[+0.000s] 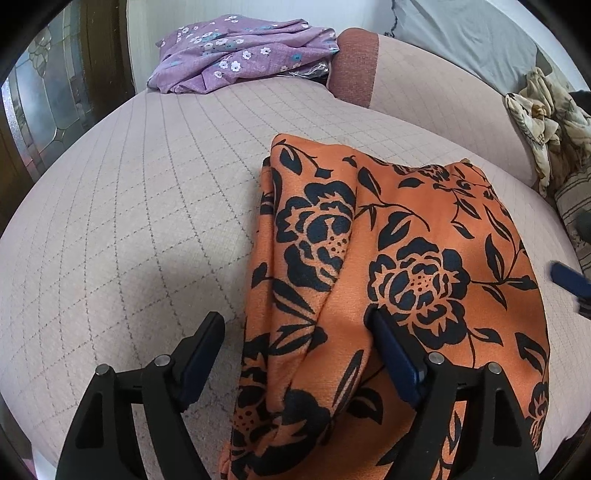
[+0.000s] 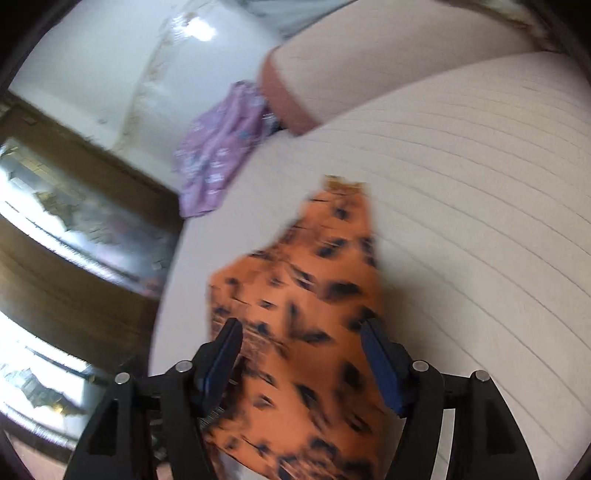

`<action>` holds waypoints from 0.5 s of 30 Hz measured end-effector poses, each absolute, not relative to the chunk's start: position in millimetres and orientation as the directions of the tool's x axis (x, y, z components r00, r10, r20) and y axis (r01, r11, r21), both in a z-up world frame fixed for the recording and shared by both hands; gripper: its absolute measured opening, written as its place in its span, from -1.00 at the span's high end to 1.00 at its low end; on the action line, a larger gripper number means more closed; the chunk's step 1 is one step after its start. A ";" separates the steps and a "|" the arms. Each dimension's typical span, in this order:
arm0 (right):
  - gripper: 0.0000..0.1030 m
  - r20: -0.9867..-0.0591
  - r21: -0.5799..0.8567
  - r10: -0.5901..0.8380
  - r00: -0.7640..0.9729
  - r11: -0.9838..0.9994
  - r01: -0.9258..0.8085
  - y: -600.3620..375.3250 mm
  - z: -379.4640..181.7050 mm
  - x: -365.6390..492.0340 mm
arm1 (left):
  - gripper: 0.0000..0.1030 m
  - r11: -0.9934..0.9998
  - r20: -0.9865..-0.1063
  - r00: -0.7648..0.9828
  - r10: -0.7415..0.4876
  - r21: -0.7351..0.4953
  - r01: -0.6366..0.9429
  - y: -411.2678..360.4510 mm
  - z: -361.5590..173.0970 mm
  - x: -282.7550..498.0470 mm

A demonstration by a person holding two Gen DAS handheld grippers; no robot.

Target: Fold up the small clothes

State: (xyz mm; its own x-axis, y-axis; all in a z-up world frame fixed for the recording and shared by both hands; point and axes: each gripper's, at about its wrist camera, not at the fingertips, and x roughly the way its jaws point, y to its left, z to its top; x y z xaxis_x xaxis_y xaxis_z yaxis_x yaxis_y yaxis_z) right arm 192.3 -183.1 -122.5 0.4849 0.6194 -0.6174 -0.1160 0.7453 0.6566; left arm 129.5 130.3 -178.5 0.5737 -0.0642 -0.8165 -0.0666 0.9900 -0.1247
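Observation:
An orange garment with black flowers [image 1: 399, 266] lies folded on the pale quilted surface [image 1: 147, 221], with a lengthwise crease down its left part. My left gripper [image 1: 295, 328] hovers over the near left edge of the garment, jaws wide open and no pad pressing on the cloth. The right gripper's blue fingertip [image 1: 569, 278] shows at the far right edge of that view. In the blurred right wrist view the same garment [image 2: 295, 295] runs away from the camera, and my right gripper [image 2: 301, 332] stands open above its near end with nothing pinched.
A purple flowered cloth [image 1: 240, 55] lies bunched at the back by a pink bolster [image 1: 354, 70]. A grey pillow [image 1: 461, 33] and a crumpled beige patterned cloth [image 1: 543, 122] lie at the right. A dark wooden door with glass [image 2: 55, 221] stands beyond the left edge.

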 end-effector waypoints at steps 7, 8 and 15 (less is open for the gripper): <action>-0.64 -0.702 0.533 0.537 0.468 0.831 -0.155 -157.3 -134.7 189.2 | -0.59 0.974 -0.811 0.566 -0.151 -0.221 -0.058 147.7 -154.3 121.5; -0.64 -0.676 0.541 0.547 0.494 0.823 -0.171 -160.2 -126.7 179.2 | -0.59 0.963 -0.786 0.588 -0.191 -0.267 -0.044 154.7 -145.8 115.2; -0.65 -0.674 0.590 0.646 0.359 0.763 -0.264 -142.4 -155.9 131.6 | 0.27 0.912 -0.810 0.482 -0.335 -0.407 -0.050 187.6 -182.1 92.3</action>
